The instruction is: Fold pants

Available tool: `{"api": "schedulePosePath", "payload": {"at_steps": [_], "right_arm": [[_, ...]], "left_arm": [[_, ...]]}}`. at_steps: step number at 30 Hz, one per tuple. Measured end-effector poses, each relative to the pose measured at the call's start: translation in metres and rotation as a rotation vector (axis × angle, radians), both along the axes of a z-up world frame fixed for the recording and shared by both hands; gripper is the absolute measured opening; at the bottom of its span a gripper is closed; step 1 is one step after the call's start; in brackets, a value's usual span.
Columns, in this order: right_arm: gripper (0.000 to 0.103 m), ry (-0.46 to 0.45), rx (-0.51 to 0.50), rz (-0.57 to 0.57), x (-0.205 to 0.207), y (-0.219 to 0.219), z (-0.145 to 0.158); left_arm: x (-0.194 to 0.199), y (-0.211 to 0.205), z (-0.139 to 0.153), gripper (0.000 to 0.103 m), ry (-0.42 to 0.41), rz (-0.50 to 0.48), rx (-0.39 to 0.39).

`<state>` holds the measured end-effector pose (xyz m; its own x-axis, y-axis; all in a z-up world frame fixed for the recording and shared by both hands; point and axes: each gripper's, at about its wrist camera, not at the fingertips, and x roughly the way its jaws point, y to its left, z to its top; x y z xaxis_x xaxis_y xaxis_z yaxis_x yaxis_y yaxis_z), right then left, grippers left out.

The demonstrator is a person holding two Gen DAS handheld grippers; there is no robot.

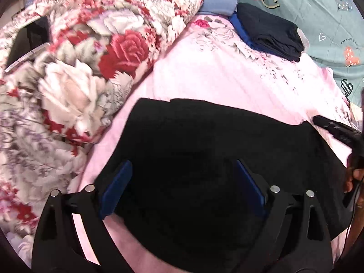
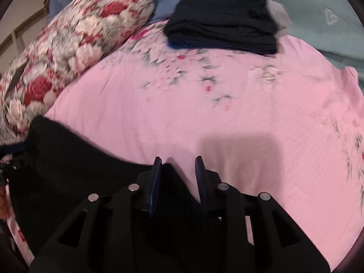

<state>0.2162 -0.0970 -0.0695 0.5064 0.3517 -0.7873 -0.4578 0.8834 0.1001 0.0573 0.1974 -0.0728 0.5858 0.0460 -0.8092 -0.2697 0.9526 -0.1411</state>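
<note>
The black pants (image 1: 204, 159) lie on a pink sheet (image 1: 216, 72) on the bed. In the left wrist view they look like a big dark folded pile that fills the lower middle of the picture. The left gripper (image 1: 184, 188) is right over them. Its two blue pads (image 1: 116, 188) are wide apart, with black cloth showing between them. They do not pinch anything.

The right wrist view shows less of the pants (image 2: 79, 170). They sit in the lower left corner there, and one edge reaches in under the right gripper (image 2: 178, 182). Its fingers (image 2: 155, 182) are partly open, with a small gap. A bit of the black cloth lies in that gap, but I cannot tell if the fingers squeeze it.

The left wrist view also shows the right gripper (image 1: 336, 132) from the side, at the far right edge of the pants, with part of a hand (image 1: 353, 179) near it.

Both views show a stack of folded dark clothes (image 2: 223, 27) at the far end of the pink sheet. The right view shows it closer. A flowery blanket (image 1: 79, 56) is rolled up on the left side. Only the left view clearly shows the green cover with hearts (image 1: 318, 11).
</note>
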Motion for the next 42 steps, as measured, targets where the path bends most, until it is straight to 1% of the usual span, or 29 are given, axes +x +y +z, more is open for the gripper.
{"api": "schedulePosePath", "payload": {"at_steps": [3,6,9,10,11,13,15,16,17,19,21,22,23,24,25,26,27,28,30,31,32,33,34,35,36,37,38,40,42], "right_arm": [[0.029,-0.021,0.070,-0.020,-0.018,-0.020,0.019],[0.029,0.055,0.146,0.044,-0.035,-0.019,0.014],[0.029,0.120,0.061,0.001,-0.042,-0.029,-0.010],[0.029,0.166,0.087,-0.043,-0.041,-0.049,-0.018],[0.028,0.192,0.151,-0.063,-0.042,-0.069,-0.020],[0.028,0.173,0.186,-0.173,-0.048,-0.118,-0.014],[0.035,0.069,0.047,-0.379,-0.065,-0.175,-0.001],[0.035,0.056,0.033,-0.441,-0.073,-0.196,0.004],[0.036,0.057,0.083,-0.480,-0.088,-0.221,0.009],[0.036,0.083,0.171,-0.450,-0.116,-0.249,0.012],[0.039,0.133,0.175,-0.445,-0.132,-0.268,0.004],[0.039,0.172,0.157,-0.482,-0.137,-0.288,-0.005],[0.037,0.172,0.182,-0.519,-0.140,-0.308,-0.010],[0.030,0.172,0.182,-0.519,-0.140,-0.308,-0.010],[0.029,0.159,0.234,-0.581,-0.144,-0.337,-0.010],[0.029,0.130,0.230,-0.682,-0.149,-0.361,-0.008],[0.024,0.079,0.118,-0.876,-0.158,-0.387,-0.002],[0.024,0.047,0.076,-0.963,-0.166,-0.399,0.005],[0.035,0.014,0.220,-0.913,-0.181,-0.399,0.015],[0.040,0.015,0.242,-0.859,-0.186,-0.390,0.017],[0.053,0.035,0.264,-0.751,-0.189,-0.375,0.017],[0.059,0.064,0.270,-0.670,-0.189,-0.363,0.016],[0.059,0.114,0.230,-0.600,-0.188,-0.350,0.010],[0.054,0.142,0.098,-0.620,-0.187,-0.345,0.002],[0.041,0.123,0.023,-0.646,-0.192,-0.347,-0.001],[0.040,0.109,0.009,-0.666,-0.195,-0.350,0.000],[0.041,0.109,0.041,-0.711,-0.200,-0.357,0.003],[0.050,0.057,0.150,-0.806,-0.219,-0.375,0.019],[0.072,-0.028,0.202,-0.853,-0.240,-0.389,0.033]], "left_arm": [[-0.009,-0.005,0.016,0.092,-0.052,0.000,-0.007],[-0.006,-0.019,0.021,0.096,-0.062,-0.051,-0.023],[0.014,-0.025,0.000,0.097,0.021,-0.044,0.069],[0.017,-0.022,-0.007,0.096,0.046,-0.025,0.072],[0.021,-0.015,-0.017,0.096,0.073,0.006,0.065],[0.021,-0.012,-0.021,0.096,0.069,0.023,0.090],[0.021,-0.015,-0.016,0.096,0.067,0.014,0.128],[0.021,-0.016,-0.012,0.096,0.060,0.019,0.136],[0.017,-0.019,-0.005,0.096,0.041,0.026,0.139],[0.011,-0.026,0.007,0.096,0.000,0.006,0.116],[0.006,-0.038,0.013,0.096,-0.026,-0.064,0.067],[0.008,-0.043,0.012,0.096,-0.020,-0.095,0.047],[0.012,-0.045,0.007,0.096,0.007,-0.135,0.009],[0.017,-0.046,0.001,0.096,0.033,-0.140,-0.017],[0.021,-0.044,-0.004,0.096,0.055,-0.117,-0.032],[0.022,-0.040,-0.008,0.096,0.071,-0.069,-0.030],[0.019,-0.038,-0.008,0.096,0.066,-0.048,-0.041],[0.017,-0.038,-0.006,0.096,0.055,-0.044,-0.058],[0.012,-0.043,-0.002,0.096,0.048,-0.072,-0.074],[0.010,-0.046,0.000,0.096,0.047,-0.093,-0.077],[0.008,-0.053,0.000,0.096,0.047,-0.126,-0.082],[0.008,-0.058,-0.002,0.096,0.053,-0.149,-0.081],[0.010,-0.063,-0.005,0.096,0.072,-0.161,-0.070],[0.004,-0.069,-0.009,0.096,0.088,-0.162,-0.055],[0.006,-0.070,-0.013,0.096,0.104,-0.158,-0.042],[0.005,-0.072,-0.016,0.096,0.114,-0.152,-0.029],[0.003,-0.073,-0.017,0.096,0.120,-0.151,-0.015],[0.000,-0.075,-0.014,0.096,0.109,-0.161,0.001],[-0.003,-0.076,-0.012,0.096,0.106,-0.165,0.007]]}}
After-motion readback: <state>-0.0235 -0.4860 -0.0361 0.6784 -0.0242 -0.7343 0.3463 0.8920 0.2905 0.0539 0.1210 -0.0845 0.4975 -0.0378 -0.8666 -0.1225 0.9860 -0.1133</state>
